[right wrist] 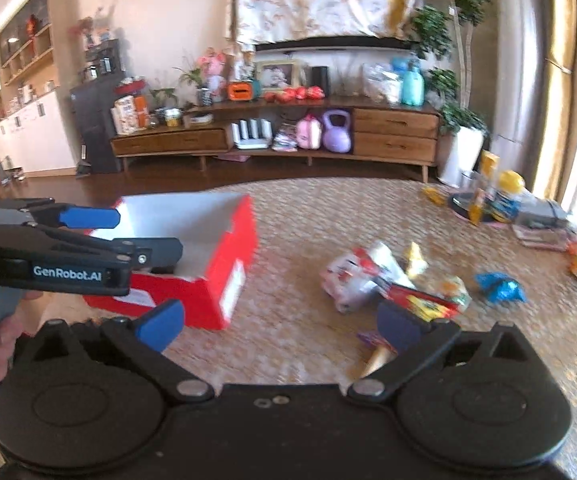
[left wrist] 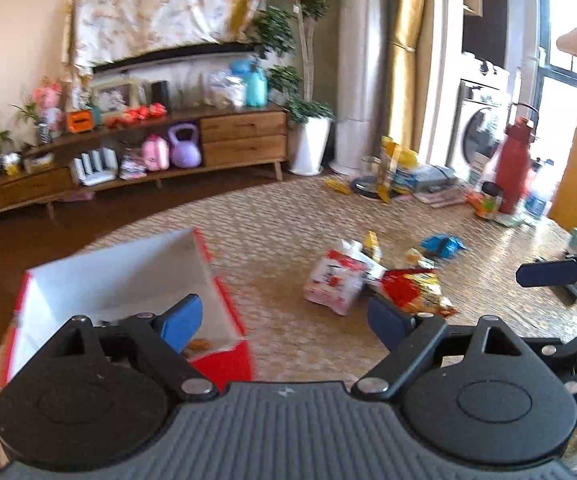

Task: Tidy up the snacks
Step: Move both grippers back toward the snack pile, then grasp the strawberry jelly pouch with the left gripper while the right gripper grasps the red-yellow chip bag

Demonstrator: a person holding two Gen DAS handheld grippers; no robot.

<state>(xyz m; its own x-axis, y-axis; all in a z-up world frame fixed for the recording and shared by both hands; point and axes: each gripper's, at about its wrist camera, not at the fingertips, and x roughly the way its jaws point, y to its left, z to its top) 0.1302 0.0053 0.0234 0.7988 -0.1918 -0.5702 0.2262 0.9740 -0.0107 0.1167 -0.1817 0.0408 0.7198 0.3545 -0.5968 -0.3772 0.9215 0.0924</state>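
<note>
1. Over the woven carpet (left wrist: 272, 224), the left gripper (left wrist: 288, 320) hovers with fingers spread wide and empty, its left finger (left wrist: 182, 322) above the open red box (left wrist: 224, 344).
2. The right gripper (right wrist: 280, 324) hovers level beside it, fingers wide and empty.
3. The snack packets (right wrist: 392, 280) lie on the carpet ahead of its right finger (right wrist: 398, 326), right of the box.
4. A blue packet (right wrist: 498, 287) lies apart, farther right.

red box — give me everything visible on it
The red box is an open-topped rectangular carton, apparently cardboard: red outside with white label patches, white inside. It sits upright on the patterned carpet, left of the scattered snack packets. Something small and orange lies at the bottom. The left tongs hover over it, open.
</note>
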